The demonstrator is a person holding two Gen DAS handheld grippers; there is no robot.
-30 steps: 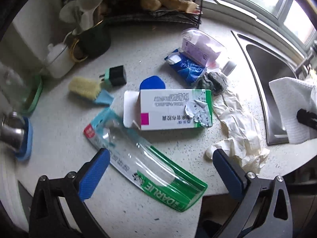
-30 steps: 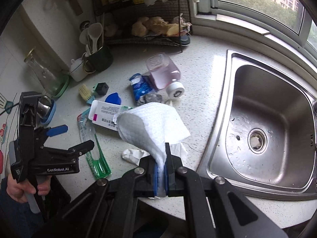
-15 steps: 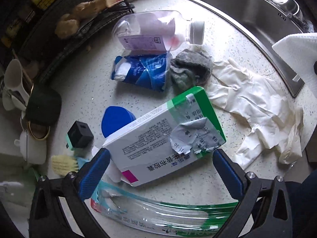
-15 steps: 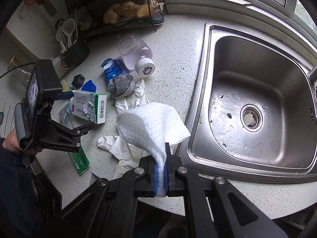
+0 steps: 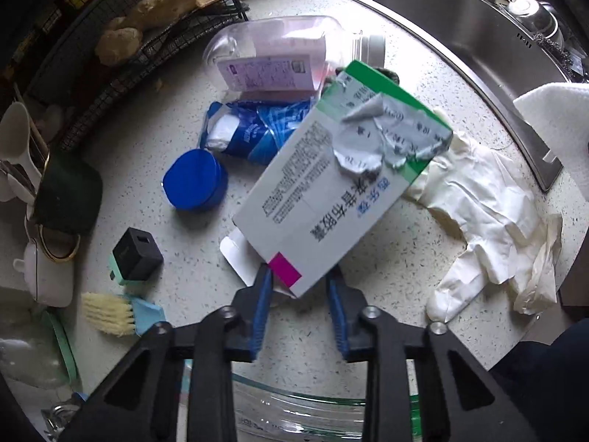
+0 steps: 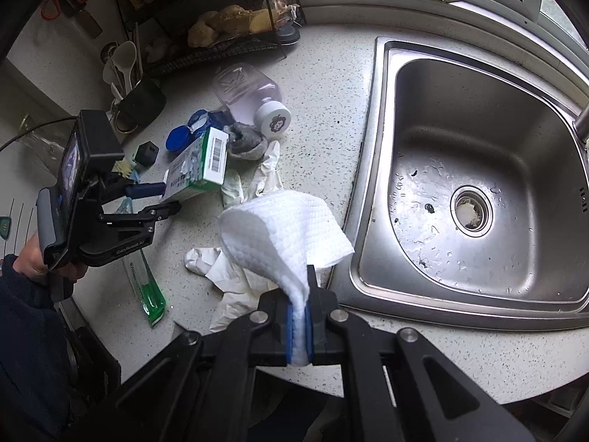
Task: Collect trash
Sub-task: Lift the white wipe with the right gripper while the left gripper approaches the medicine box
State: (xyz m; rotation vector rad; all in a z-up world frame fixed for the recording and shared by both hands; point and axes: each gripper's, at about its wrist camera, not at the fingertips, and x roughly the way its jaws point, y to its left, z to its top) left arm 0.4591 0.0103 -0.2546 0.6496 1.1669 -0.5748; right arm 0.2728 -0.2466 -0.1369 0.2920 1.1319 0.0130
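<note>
A white and green cardboard box [image 5: 342,184] with a torn label is tilted up off the speckled counter [image 5: 368,276]. My left gripper [image 5: 298,287] has the box's near end between its blue pads; the jaws are closing and the pads press on it. The right wrist view shows the box [image 6: 198,165] raised at the left gripper [image 6: 162,195], held by a person's hand. Over the counter's front edge, my right gripper [image 6: 300,316] is shut on a white paper towel [image 6: 279,228], which stands up from the pads.
White latex gloves [image 5: 489,221], a blue wrapper [image 5: 250,132], a pink bottle [image 5: 279,59], a blue cap [image 5: 193,180], a grey rag [image 6: 246,140] and a green toothbrush pack [image 6: 147,287] lie on the counter. The steel sink [image 6: 478,184] is at the right; a wire rack [image 5: 147,37] is behind.
The left gripper came down over the box, rolled, and its wide-open jaws closed on the box's near end, tilting it up. The right gripper still holds the paper towel.
</note>
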